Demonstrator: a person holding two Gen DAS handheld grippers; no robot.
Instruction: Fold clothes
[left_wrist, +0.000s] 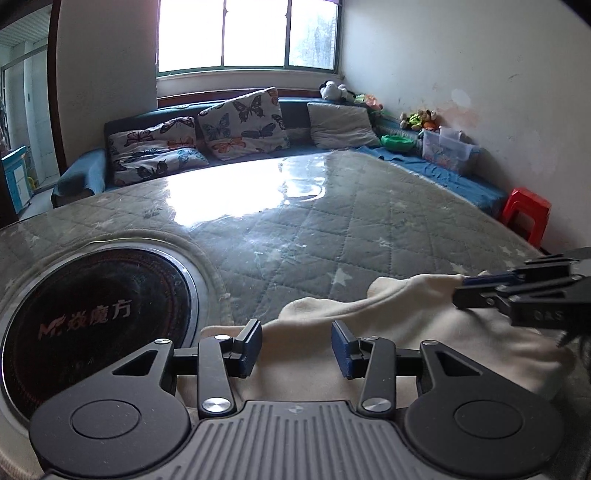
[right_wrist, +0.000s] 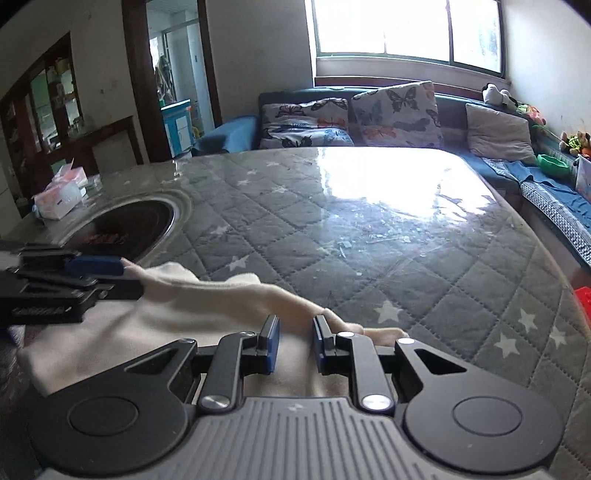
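A cream garment (left_wrist: 332, 332) lies bunched at the near edge of the quilted grey table (left_wrist: 314, 229); it also shows in the right wrist view (right_wrist: 192, 310). My left gripper (left_wrist: 296, 349) is open, its blue pads on either side of a fold of the cloth. My right gripper (right_wrist: 295, 345) is open over the garment's right part, with cloth between its pads. Each gripper shows from the side in the other's view, the right one (left_wrist: 469, 288) and the left one (right_wrist: 122, 275), both at the cloth's raised edge.
A round black induction hob (left_wrist: 96, 317) is sunk into the table at the left. A tissue pack (right_wrist: 59, 199) lies at the far left. A sofa with butterfly cushions (left_wrist: 240, 125) stands behind. A red stool (left_wrist: 528, 210) stands at the right.
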